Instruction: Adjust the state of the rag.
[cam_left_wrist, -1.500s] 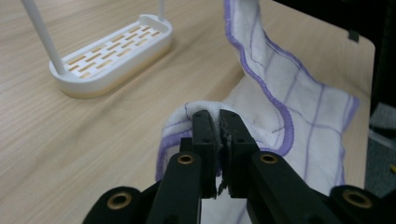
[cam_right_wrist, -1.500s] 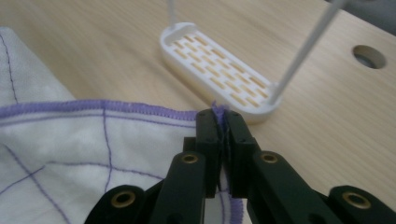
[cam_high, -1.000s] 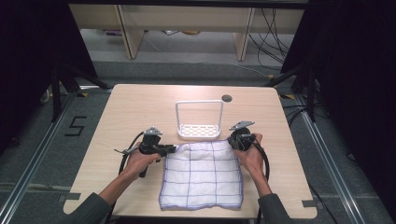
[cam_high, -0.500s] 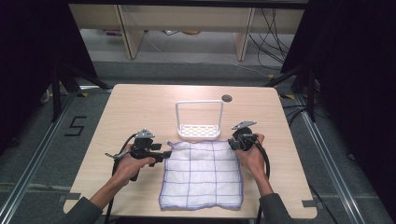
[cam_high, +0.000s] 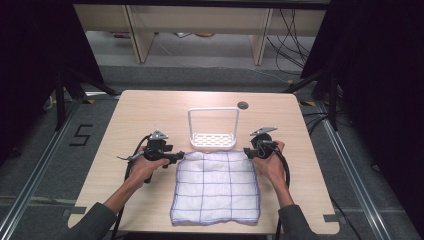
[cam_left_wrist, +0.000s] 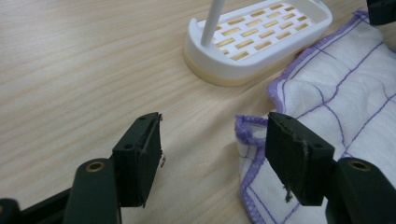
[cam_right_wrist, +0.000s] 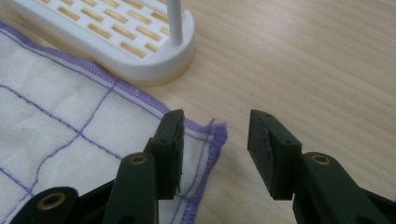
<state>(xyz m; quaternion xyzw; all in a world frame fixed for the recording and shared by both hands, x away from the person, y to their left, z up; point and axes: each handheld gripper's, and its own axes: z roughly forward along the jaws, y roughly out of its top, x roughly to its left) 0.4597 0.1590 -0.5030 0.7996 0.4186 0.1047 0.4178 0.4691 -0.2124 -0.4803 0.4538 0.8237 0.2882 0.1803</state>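
A white cloth (cam_high: 216, 187) with purple grid lines lies spread flat on the wooden table (cam_high: 150, 115). Just beyond its far edge stands a white slotted rack (cam_high: 213, 135) with a tall loop handle. My left gripper (cam_high: 177, 157) is at the cloth's far left corner, and its jaws have just been opening. In the left gripper view that gripper (cam_left_wrist: 215, 126) is open, and the corner of the cloth (cam_left_wrist: 336, 93) lies loose between its jaws. My right gripper (cam_high: 247, 152) is at the far right corner. Its jaws (cam_right_wrist: 217, 120) have also just been opening and straddle the corner of the cloth (cam_right_wrist: 60, 130) without pressing it.
The rack (cam_left_wrist: 261, 37) (cam_right_wrist: 116, 42) sits close ahead of both grippers. A round cable hole (cam_high: 243, 105) is in the table near its far edge. Bare wood stretches left of the left hand and right of the right hand. Shelving and cables lie beyond the table.
Both grippers have opened and let go of the cloth's far corners, which now rest on the table. The left hand shifted left, then came back toward its corner. The right hand has stayed put.
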